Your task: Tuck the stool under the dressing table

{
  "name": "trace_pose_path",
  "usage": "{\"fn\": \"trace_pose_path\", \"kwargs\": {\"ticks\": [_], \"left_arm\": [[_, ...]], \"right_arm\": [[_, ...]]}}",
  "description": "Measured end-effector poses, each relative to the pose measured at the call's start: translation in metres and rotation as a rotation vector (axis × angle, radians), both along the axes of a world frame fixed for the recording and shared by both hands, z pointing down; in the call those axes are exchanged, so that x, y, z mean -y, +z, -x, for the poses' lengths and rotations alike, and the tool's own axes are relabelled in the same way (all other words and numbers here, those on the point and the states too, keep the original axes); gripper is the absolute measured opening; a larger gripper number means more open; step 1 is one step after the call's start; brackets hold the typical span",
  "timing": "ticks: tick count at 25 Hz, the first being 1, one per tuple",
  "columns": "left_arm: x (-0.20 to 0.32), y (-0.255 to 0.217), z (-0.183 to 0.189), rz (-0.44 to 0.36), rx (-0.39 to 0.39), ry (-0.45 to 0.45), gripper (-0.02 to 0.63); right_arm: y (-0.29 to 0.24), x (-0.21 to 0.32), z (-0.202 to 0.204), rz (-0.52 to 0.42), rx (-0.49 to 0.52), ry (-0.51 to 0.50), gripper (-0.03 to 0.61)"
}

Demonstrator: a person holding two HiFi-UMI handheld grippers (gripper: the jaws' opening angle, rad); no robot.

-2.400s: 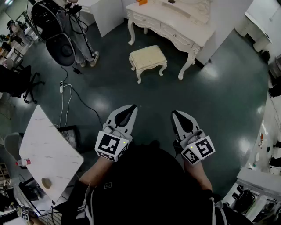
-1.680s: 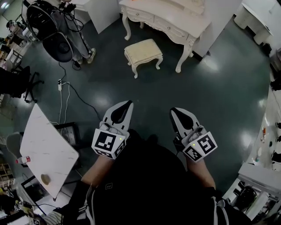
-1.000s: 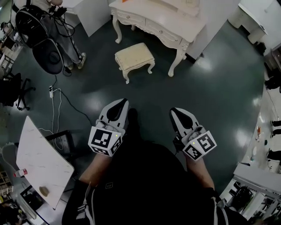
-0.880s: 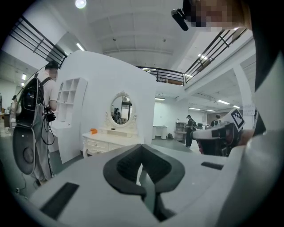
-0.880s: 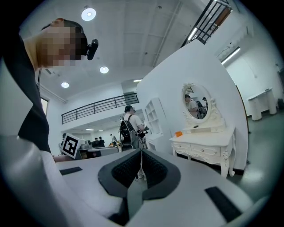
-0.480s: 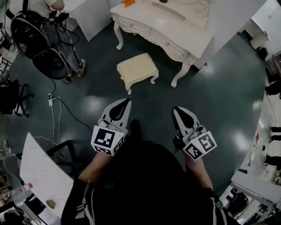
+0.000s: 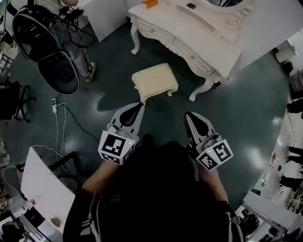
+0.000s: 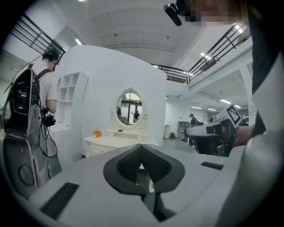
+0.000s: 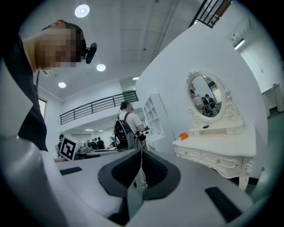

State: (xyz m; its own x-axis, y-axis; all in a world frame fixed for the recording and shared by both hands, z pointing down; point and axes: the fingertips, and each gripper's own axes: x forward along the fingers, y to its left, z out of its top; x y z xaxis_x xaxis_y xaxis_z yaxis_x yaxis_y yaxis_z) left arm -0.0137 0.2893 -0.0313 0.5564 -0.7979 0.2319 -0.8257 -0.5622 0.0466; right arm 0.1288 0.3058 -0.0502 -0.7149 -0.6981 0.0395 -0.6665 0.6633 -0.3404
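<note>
Currently, entries as follows.

**Stool** (image 7: pixel 155 81): cream, cushioned top, curved legs. It stands on the dark floor (image 7: pixel 236 118) just in front of the dressing table (image 7: pixel 208 52), outside the knee space and askew to the table's front edge. Not yet tucked.

**Left tool** (image 7: pixel 140 105): jaws pressed together, nothing between them. In the head view the tip sits near the stool's nearest corner; contact cannot be made out.

**Right tool** (image 7: pixel 188 115): jaws together, empty, apart from the stool.

**Likely faults:**
- A push on one corner alone probably spins the stool rather than sending it straight, because it already sits skewed.
- A spun or off-line stool may catch a curved leg on the table's right front leg (image 7: pixel 204 90), jamming short of the opening.
- Closed tips pressed into the soft cushion may skid off, since nothing is gripped.
- A push placed high could tip the stool forward; a low push at the frame looks safer.
- The glossy floor may let the stool slide fast and knock the drawer front, shaking the orange box (image 7: pixel 150 4) on the surface.
</note>
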Motion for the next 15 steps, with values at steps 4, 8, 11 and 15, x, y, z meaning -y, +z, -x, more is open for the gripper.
{"fn": "trace_pose_path", "kwargs": {"ticks": [4, 8, 11, 15], "left_arm": [[0.022, 0.009, 0.009, 0.021, -0.013, -0.020, 0.005], [0.053, 0.015, 0.005, 0.035, -0.016, -0.040, 0.006], [0.084, 0.018, -0.002, 0.037, -0.008, -0.055, 0.005], [0.126, 0.018, -0.015, 0.046, -0.013, -0.085, 0.005]], "right_arm": [[0.008, 0.024, 0.009, 0.016, 0.000, -0.019, 0.021], [0.014, 0.057, 0.002, 0.030, 0.011, -0.031, 0.021], [0.015, 0.090, -0.004, 0.023, 0.013, -0.054, 0.021], [0.019, 0.135, -0.013, 0.010, -0.005, -0.104, 0.021]]}}
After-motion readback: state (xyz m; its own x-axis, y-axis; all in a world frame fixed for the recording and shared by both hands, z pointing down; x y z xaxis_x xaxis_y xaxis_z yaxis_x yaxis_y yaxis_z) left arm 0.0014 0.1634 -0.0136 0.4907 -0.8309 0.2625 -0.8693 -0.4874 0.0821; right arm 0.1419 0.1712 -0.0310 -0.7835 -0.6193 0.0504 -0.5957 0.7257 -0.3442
